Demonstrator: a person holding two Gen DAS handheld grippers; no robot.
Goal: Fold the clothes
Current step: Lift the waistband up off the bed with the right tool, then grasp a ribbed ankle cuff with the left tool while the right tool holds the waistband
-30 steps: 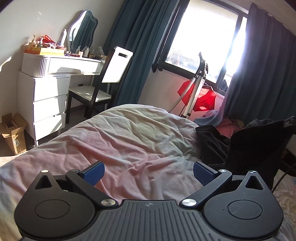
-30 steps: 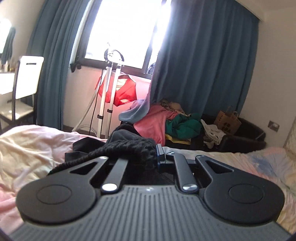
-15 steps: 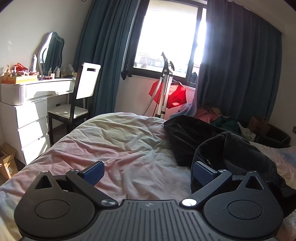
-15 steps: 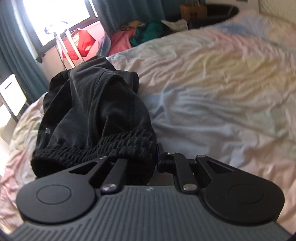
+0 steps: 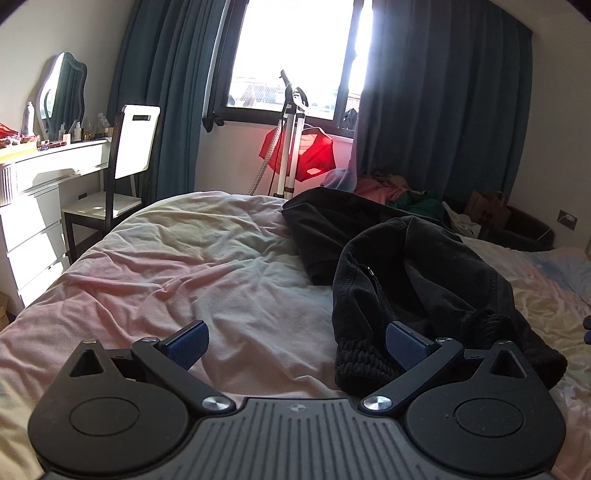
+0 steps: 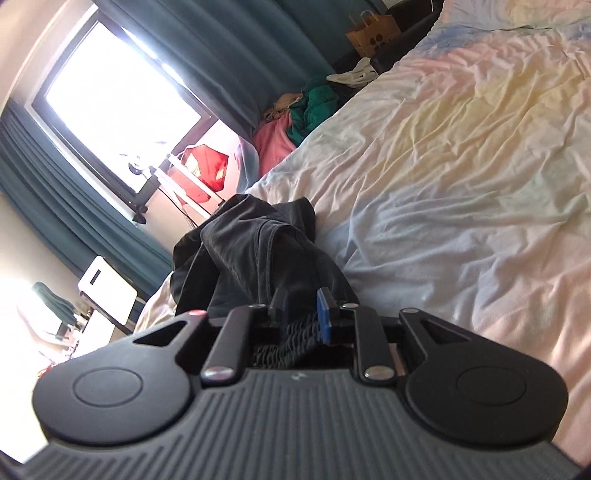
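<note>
Pinching only the ribbed hem of the black garment, bunched on the bed, the right hand-held gripper may slip; left hand-held gripper hangs spread

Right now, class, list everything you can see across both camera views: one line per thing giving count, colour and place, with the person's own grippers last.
Black garment: one, black, crumpled on the bed, ribbed band nearest the grippers.
Bedsheet: one, pale pink, yellow and blue, covering the bed.
Curtains: two, dark teal, either side of the window.
Red garment: one, red, hanging below the window.
Chair: one, white with a dark frame, by the dresser.
Dresser: one, white, left wall.
Mirror: one, on the dresser.
Clothes pile: one, pink and green, beyond the bed.
Paper bag: one, brown, far corner.
Left gripper: open, over the bed.
Right gripper: shut on the black garment's ribbed band.
</note>
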